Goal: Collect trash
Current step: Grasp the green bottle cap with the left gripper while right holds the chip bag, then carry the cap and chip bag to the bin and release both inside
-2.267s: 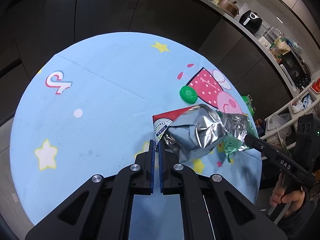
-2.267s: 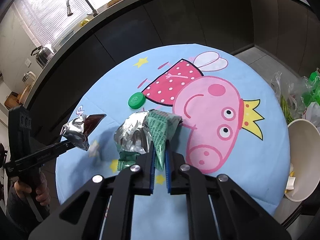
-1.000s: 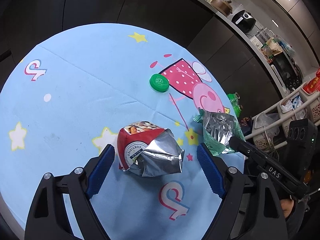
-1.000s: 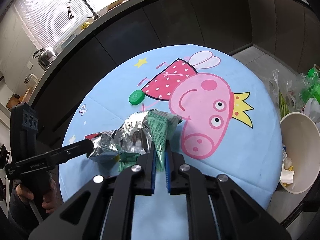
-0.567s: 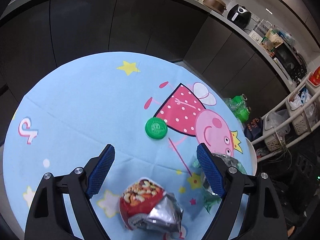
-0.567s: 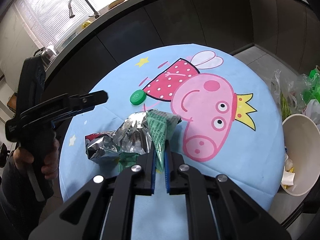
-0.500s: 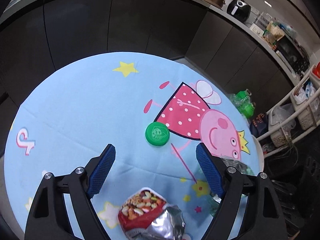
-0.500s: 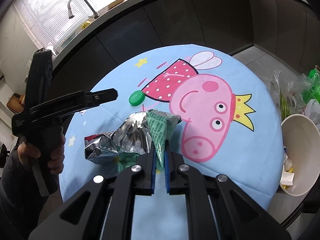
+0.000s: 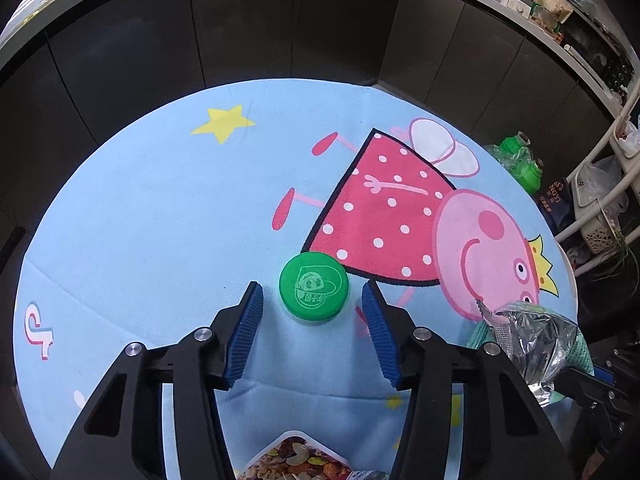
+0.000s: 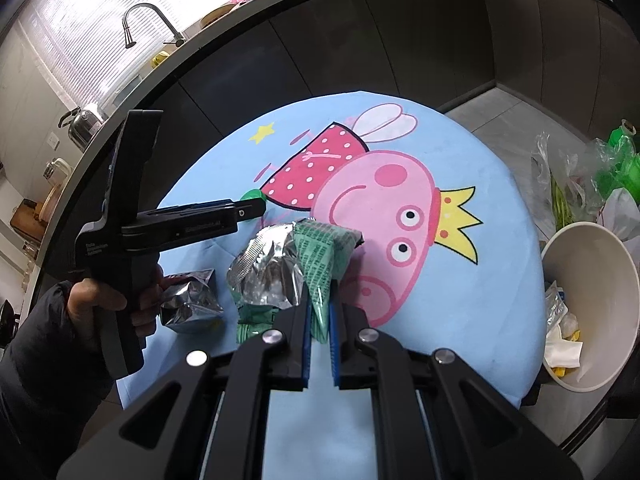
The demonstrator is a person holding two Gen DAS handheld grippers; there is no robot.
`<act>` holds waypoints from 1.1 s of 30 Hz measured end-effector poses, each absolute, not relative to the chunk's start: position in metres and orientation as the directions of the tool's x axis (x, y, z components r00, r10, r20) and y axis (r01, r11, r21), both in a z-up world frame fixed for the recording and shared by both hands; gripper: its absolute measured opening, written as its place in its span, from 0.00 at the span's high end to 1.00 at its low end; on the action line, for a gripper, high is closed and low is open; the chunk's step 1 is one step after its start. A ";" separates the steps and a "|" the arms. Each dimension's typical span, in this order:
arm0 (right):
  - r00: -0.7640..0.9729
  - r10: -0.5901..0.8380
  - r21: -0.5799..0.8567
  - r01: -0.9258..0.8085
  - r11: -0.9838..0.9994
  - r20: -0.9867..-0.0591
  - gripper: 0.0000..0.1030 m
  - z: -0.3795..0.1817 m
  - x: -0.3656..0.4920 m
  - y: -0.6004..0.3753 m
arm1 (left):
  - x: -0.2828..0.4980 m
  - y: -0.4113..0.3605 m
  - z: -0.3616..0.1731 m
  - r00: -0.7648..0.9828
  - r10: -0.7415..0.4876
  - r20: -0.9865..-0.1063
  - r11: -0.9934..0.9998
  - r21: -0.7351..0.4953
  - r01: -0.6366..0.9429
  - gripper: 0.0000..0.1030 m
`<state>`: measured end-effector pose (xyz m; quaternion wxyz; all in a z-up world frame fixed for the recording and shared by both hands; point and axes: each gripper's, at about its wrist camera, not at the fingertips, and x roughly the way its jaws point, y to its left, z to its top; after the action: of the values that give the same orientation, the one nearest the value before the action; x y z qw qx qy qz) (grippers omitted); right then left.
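A green bottle cap (image 9: 313, 287) lies flat on the round blue cartoon tablecloth (image 9: 160, 216). My left gripper (image 9: 311, 290) is open, its blue-padded jaws on either side of the cap, not touching it. In the right wrist view the left gripper (image 10: 252, 210) hides most of the cap (image 10: 253, 193). My right gripper (image 10: 319, 300) is shut on a green and silver foil snack bag (image 10: 288, 268), held just above the cloth; it also shows in the left wrist view (image 9: 536, 340). A red nut snack bag (image 9: 298, 460) lies on the cloth below my left gripper, seen as crumpled foil in the right wrist view (image 10: 188, 304).
A white bin (image 10: 592, 304) holding paper trash stands off the table's right edge. Clear plastic bags and green bottles (image 10: 616, 160) lie on the floor beyond it. Dark cabinets (image 9: 280, 32) ring the table's far side. A wire rack (image 9: 600, 200) stands at right.
My left gripper let go of the red nut bag, which now lies on the cloth, then moved forward and down around the green cap, jaws narrower. My right gripper stayed put with the green bag.
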<state>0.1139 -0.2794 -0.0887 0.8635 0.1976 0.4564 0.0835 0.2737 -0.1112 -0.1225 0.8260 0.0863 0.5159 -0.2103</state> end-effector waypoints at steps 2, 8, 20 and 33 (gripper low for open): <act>0.570 0.327 0.421 0.036 0.906 -0.753 0.91 -0.089 0.113 -0.279 | 0.273 -0.113 -0.123 0.390 -0.237 -0.890 0.899 -0.049 0.434 0.60; 0.582 0.331 0.424 0.026 0.905 -0.743 0.91 -0.082 0.109 -0.279 | 0.273 -0.104 -0.117 0.386 -0.245 -0.890 0.903 -0.065 0.424 0.68; 0.654 0.314 0.435 0.025 0.900 -0.688 0.92 -0.053 0.088 -0.296 | 0.225 -0.100 -0.032 0.475 -0.401 -0.783 0.866 -0.156 0.475 0.68; 0.745 0.199 0.452 0.152 0.879 -0.637 0.92 -0.030 0.033 -0.369 | 0.163 -0.171 0.009 0.421 -0.537 -0.731 0.756 -0.196 0.624 0.68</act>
<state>0.0332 -0.3690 -0.0304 0.9011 0.2457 0.3571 0.0130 0.1629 -0.1714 0.0094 0.8413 0.0526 0.4126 -0.3452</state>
